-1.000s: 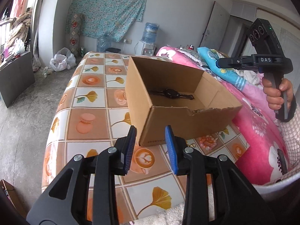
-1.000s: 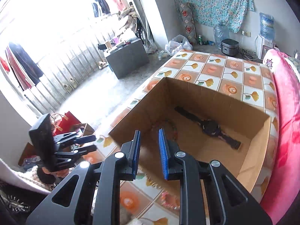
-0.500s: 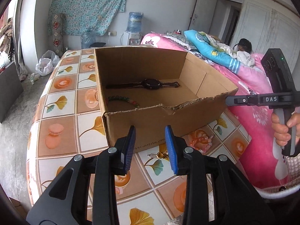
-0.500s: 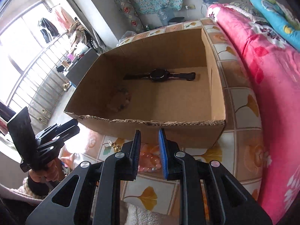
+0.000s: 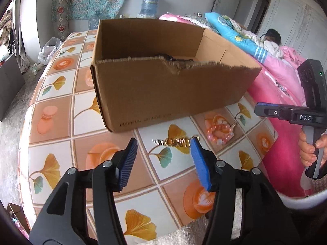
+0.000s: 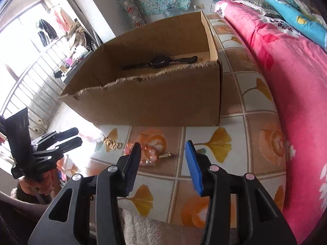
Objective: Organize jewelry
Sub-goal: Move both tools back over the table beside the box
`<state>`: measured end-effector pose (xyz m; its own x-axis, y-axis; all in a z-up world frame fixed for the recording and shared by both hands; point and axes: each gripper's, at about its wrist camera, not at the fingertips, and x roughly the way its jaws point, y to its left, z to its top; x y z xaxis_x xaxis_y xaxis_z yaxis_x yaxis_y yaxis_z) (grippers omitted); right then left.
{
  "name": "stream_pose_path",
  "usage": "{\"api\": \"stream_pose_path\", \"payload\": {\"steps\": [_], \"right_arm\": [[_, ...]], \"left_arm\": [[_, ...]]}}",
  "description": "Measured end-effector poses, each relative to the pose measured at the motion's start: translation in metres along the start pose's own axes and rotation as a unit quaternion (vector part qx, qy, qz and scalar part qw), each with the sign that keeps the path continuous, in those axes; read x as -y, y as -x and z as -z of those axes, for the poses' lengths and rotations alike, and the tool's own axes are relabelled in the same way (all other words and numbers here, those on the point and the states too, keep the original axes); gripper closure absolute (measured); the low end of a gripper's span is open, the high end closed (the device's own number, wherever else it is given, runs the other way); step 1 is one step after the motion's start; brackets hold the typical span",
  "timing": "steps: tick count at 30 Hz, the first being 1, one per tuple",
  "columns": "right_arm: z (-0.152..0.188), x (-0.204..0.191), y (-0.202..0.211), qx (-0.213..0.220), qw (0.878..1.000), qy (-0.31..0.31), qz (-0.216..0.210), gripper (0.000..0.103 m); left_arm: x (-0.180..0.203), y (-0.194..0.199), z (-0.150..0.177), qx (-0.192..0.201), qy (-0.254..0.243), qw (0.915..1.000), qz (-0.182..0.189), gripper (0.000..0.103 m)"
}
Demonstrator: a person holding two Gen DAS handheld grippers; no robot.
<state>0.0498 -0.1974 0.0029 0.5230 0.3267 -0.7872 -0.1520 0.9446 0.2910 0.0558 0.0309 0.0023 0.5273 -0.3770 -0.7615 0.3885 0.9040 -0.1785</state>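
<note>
Gold chain point(image 5: 176, 141), pink bead bracelet point(image 5: 219, 131) by box point(image 5: 163, 94); both grippers' jaws just spread, empty.

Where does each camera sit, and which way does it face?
Left wrist: on the left hand-held gripper, jaws open, facing down at gold jewelry before the cardboard box; a hand shows at right.
Right wrist: on the right hand-held gripper, jaws open, facing the pink bead bracelet.
Shared: box, bracelet, gold jewelry, tiled tablecloth.

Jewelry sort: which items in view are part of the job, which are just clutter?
Job:
cardboard box
black watch inside it
gold chain piece on the tablecloth
pink bead bracelet beside it

Clutter:
water jug
pink blanket
plastic bag
</note>
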Motion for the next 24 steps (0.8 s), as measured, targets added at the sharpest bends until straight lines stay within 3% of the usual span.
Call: {"api": "stream_pose_path", "payload": {"steps": [6,9,14,21,24], "right_arm": [[0.036,-0.033,-0.019,-0.030,0.993,0.087,0.078,0.033],[0.046,-0.041,-0.026,-0.031,0.989,0.101,0.104,0.031],[0.054,-0.038,-0.033,-0.029,0.989,0.084,0.119,0.023],[0.058,-0.031,-0.035,-0.029,0.989,0.069,0.125,0.007],[0.056,-0.027,-0.036,-0.028,0.989,0.067,0.125,0.006]], "left_arm": [[0.009,-0.019,0.021,-0.053,-0.020,0.9980,-0.029,0.042],[0.010,-0.025,0.021,-0.061,-0.030,0.9963,-0.052,0.037],[0.016,-0.032,0.022,-0.065,-0.044,0.9937,-0.079,0.028],[0.017,-0.036,0.022,-0.067,-0.038,0.9933,-0.086,0.013],[0.020,-0.040,0.021,-0.070,-0.036,0.9930,-0.088,0.010]]}}
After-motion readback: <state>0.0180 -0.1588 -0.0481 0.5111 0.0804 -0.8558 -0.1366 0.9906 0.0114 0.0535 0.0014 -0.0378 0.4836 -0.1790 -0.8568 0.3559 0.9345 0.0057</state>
